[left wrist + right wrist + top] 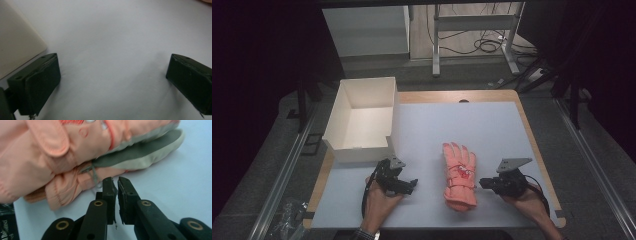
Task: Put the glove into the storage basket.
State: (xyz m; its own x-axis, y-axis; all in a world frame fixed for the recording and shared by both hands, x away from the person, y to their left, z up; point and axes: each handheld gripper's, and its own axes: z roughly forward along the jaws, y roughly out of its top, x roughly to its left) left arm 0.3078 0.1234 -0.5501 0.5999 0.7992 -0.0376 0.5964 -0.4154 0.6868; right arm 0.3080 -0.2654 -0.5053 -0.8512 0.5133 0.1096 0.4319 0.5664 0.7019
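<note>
An orange-pink winter glove (459, 175) lies flat on the white mat, fingers pointing away and cuff toward the front edge. My right gripper (483, 184) sits just right of the cuff, pointing at it. In the right gripper view its jaws (117, 182) stand nearly together with nothing between them, right at the glove's (62, 157) edge; a thin grey loop hangs by the left jaw tip. My left gripper (412, 186) rests left of the glove, its jaws wide open (112, 82) over bare mat.
An open white cardboard box (343, 145) stands at the back left of the mat, its corner (15, 45) close to my left gripper. The white mat (437, 125) covers a wooden table. Desk legs and cables lie on the floor beyond.
</note>
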